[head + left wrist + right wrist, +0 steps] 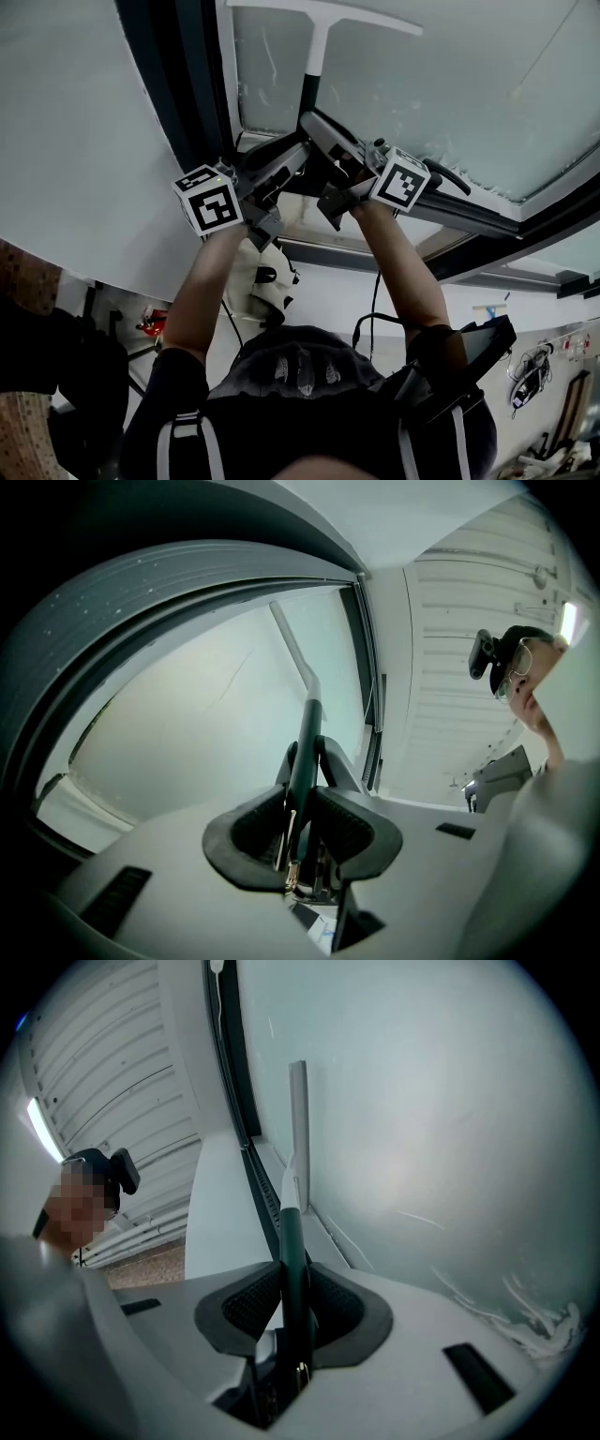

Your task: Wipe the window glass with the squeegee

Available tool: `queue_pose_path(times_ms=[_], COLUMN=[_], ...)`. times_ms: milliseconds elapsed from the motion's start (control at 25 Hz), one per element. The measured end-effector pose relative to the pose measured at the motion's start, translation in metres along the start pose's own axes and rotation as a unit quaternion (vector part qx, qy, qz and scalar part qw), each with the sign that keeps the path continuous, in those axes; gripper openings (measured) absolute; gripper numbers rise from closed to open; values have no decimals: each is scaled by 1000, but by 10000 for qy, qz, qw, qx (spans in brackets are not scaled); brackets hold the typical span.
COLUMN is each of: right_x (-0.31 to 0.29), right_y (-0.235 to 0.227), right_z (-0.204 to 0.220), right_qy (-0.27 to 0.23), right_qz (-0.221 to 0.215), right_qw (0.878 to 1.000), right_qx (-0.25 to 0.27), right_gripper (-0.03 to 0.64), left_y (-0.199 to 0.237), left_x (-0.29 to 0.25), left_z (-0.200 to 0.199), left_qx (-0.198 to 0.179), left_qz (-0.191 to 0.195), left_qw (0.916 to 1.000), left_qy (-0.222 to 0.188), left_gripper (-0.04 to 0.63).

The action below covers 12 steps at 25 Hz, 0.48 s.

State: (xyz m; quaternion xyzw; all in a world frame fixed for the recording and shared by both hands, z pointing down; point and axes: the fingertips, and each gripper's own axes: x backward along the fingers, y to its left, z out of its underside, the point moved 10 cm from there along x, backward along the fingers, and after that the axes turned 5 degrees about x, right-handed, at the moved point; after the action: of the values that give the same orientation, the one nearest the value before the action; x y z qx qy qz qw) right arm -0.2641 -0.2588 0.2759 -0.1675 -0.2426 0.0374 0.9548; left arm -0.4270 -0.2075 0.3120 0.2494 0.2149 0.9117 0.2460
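Both bare forearms are raised overhead. The squeegee (317,56), with a white T-shaped blade head, pale shaft and dark handle, points up at the pale, hazy window glass (450,84). Its head sits high on the pane, just beside the dark window frame (187,84); actual contact with the glass cannot be confirmed.

The left gripper (302,817) has its black ribbed pads clenched on the dark handle, one on each side. The right gripper (292,1302) is clamped on the same handle, nearer the blade than the left.

White streaky smears (534,1321) show low on the glass.
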Motion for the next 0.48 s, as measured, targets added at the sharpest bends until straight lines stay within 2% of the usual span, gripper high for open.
queue_pose_path(times_ms=[200,480], right_x=[9,14], right_y=[1,-8], right_z=[19,25], right_qy=[15,20], right_qz=[-2,76], right_qw=[9999,9994], right_qx=[-110,-344], right_gripper=[92,94], left_y=[3,9], left_x=[13,12], left_z=[17,23], left_qx=[72,282], left_qz=[-97,-190], left_qw=[9999,9994], left_qy=[-2,104], left_gripper=[95,95])
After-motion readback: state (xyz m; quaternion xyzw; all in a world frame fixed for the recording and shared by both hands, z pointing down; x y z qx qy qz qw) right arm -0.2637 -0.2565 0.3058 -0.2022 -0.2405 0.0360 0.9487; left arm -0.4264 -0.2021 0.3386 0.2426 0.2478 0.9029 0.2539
